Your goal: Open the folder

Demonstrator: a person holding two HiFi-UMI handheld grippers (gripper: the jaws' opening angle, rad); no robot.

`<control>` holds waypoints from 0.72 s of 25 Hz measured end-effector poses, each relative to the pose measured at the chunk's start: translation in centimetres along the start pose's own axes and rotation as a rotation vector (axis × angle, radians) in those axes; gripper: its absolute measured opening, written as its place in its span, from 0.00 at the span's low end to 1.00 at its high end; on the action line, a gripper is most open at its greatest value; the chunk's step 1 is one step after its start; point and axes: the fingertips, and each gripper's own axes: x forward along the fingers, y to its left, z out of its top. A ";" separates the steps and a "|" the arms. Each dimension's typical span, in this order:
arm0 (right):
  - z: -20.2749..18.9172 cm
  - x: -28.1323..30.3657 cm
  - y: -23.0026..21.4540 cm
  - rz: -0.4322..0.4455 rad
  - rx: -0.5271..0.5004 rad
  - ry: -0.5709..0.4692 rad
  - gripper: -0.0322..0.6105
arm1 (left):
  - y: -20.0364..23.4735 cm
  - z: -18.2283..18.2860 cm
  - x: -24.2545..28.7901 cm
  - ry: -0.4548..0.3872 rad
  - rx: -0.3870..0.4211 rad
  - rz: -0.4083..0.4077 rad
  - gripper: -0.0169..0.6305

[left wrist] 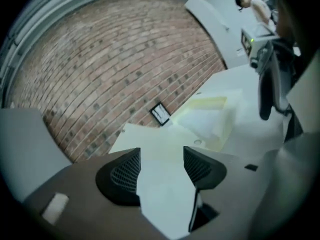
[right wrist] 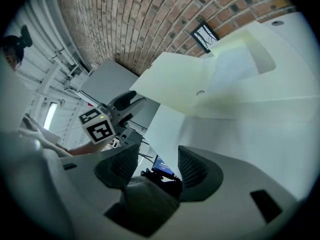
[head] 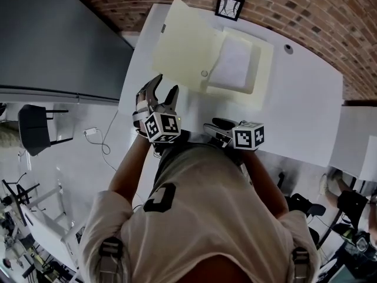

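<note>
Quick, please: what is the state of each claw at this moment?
Left claw: open, holding nothing.
Right claw: open, holding nothing.

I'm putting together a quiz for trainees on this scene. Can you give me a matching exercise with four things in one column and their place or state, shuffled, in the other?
Things:
1. folder
2. white sheet
3. black-framed card
4. left gripper

Places or states:
A. jaws apart, nothing between them
B. at the far edge of the white table, by the brick wall
C. lying open on the table
D. inside the open folder

Pairs: 1-C, 2-D, 3-B, 4-A
</note>
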 end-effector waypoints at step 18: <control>-0.1 -0.8 -0.7 -0.011 0.044 -0.024 0.42 | 2.4 -7.5 8.2 0.398 -0.020 -0.169 0.36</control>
